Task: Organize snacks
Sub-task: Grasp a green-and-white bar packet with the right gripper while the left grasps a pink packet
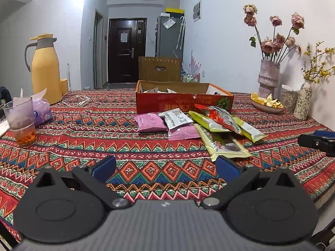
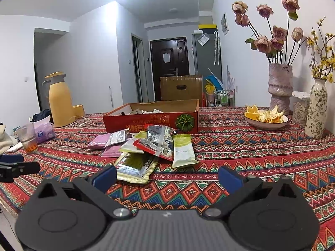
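Note:
A heap of snack packets lies on the patterned tablecloth in front of a shallow red cardboard box that holds a few packets. The heap has purple packets, a white packet, light green packets, a red and silver packet and a flat seaweed packet. My left gripper hangs open near the table's front, short of the heap. My right gripper is open too, just before the seaweed packet. Both hold nothing.
A glass of tea and a purple tissue pack stand at the left, a yellow jug behind them. At the right are a bowl of orange peels, a pink vase of dried roses and a floral vase.

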`<move>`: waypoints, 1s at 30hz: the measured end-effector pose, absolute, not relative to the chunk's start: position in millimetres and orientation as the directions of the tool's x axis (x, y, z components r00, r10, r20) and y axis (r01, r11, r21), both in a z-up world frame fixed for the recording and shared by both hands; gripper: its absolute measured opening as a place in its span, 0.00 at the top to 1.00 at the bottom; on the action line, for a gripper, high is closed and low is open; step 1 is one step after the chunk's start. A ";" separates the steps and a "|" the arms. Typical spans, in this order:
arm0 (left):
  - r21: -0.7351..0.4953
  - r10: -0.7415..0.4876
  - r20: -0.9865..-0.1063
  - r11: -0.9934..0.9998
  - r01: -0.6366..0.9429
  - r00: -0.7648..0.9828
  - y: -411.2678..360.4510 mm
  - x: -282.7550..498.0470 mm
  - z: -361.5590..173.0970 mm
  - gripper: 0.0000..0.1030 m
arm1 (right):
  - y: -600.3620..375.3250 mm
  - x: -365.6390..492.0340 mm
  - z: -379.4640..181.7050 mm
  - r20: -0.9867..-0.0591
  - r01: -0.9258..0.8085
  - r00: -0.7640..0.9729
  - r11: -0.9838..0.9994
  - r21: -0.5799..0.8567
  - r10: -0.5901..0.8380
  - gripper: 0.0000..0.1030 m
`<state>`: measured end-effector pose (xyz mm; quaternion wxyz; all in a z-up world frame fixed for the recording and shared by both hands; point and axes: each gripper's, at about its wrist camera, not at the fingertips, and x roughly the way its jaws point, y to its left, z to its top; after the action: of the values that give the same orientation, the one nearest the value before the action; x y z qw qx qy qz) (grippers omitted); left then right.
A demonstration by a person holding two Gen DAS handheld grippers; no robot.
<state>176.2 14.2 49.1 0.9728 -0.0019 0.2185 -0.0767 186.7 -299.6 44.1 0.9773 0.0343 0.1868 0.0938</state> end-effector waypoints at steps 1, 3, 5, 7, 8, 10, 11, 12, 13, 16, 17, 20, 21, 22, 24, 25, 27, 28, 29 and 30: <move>-0.037 -0.147 -0.429 0.989 0.145 0.891 14.5 179.9 48.6 0.00 | -300.1 189.7 43.0 -0.362 -0.170 0.911 0.980 0.104 0.197 0.00; -0.038 -0.135 -0.438 0.991 0.132 0.889 15.5 188.3 48.2 0.00 | -300.4 197.1 40.9 -0.371 -0.171 0.907 0.980 0.106 0.198 0.00; -0.037 -0.121 -0.455 0.992 0.117 0.882 17.0 201.2 47.8 0.00 | -301.1 205.5 39.3 -0.379 -0.170 0.904 0.980 0.106 0.198 0.00; -0.027 -0.104 -0.470 0.994 0.104 0.876 18.3 219.2 49.3 0.00 | -301.9 216.1 39.4 -0.385 -0.168 0.902 0.981 0.102 0.194 0.00; -0.023 -0.094 -0.477 0.995 0.095 0.874 19.1 229.2 50.8 0.00 | -302.3 223.2 40.4 -0.388 -0.168 0.902 0.981 0.095 0.192 0.00; -0.020 -0.091 -0.481 0.996 0.092 0.872 21.5 250.5 53.6 0.00 | -303.2 238.6 42.5 -0.398 -0.162 0.900 0.983 0.080 0.181 0.00; -0.020 -0.084 -0.485 0.996 0.085 0.870 23.1 264.5 55.2 0.00 | -303.8 249.8 43.9 -0.408 -0.154 0.897 0.985 0.073 0.170 0.02; -0.021 -0.075 -0.492 0.997 0.074 0.868 24.7 278.6 56.6 0.00 | -304.1 260.1 45.1 -0.420 -0.147 0.893 0.987 0.066 0.162 0.05; -0.023 -0.071 -0.494 0.997 0.068 0.867 26.5 292.6 56.9 0.00 | -304.8 270.6 46.4 -0.429 -0.143 0.890 0.988 0.061 0.155 0.07; -0.012 -0.064 -0.510 0.998 0.067 0.858 27.6 335.1 54.6 0.03 | -303.9 301.4 49.0 -0.447 -0.144 0.882 0.989 0.040 0.147 0.16; -0.010 -0.063 -0.520 0.998 0.068 0.852 26.5 349.9 52.4 0.06 | -303.2 311.4 48.6 -0.452 -0.150 0.880 0.988 0.033 0.149 0.19; -0.009 -0.070 -0.573 0.997 0.079 0.817 24.2 394.3 42.3 0.23 | -299.9 344.2 44.7 -0.485 -0.165 0.861 0.986 0.020 0.153 0.28; -0.010 -0.070 -0.589 0.997 0.079 0.805 23.7 407.4 38.0 0.26 | -297.8 356.5 41.1 -0.505 -0.171 0.849 0.985 0.016 0.156 0.34; -0.007 -0.062 -0.603 0.997 0.073 0.796 23.0 419.5 33.6 0.27 | -295.8 366.1 36.9 -0.523 -0.173 0.839 0.985 0.008 0.151 0.37; -0.006 -0.063 -0.621 0.997 0.075 0.781 22.6 435.8 26.5 0.27 | -291.7 384.9 28.3 -0.555 -0.162 0.822 0.987 -0.013 0.127 0.43; -0.013 -0.071 -0.630 0.997 0.081 0.773 22.9 442.0 23.8 0.27 | -290.2 391.1 24.7 -0.566 -0.154 0.816 0.988 -0.021 0.115 0.43; -0.044 -0.090 -0.637 0.996 0.081 0.765 25.2 449.6 19.6 0.27 | -289.3 401.9 17.9 -0.581 -0.145 0.807 0.989 -0.016 0.109 0.43; -0.057 -0.105 -0.635 0.994 0.089 0.765 24.9 451.8 18.0 0.28 | -289.9 405.6 15.2 -0.584 -0.148 0.803 0.989 -0.001 0.119 0.43; -0.056 -0.108 -0.633 0.994 0.094 0.766 23.4 453.3 16.6 0.28 | -289.2 409.3 12.3 -0.592 -0.149 0.797 0.989 0.006 0.124 0.43; -0.051 -0.105 -0.631 0.994 0.094 0.768 21.5 455.6 16.0 0.27 | -288.1 411.8 9.5 -0.598 -0.150 0.792 0.989 0.003 0.123 0.43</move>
<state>455.6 21.5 16.0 0.9403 -0.0082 0.3361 -0.0531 411.8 -288.1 9.5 0.9464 -0.0222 0.3140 0.0721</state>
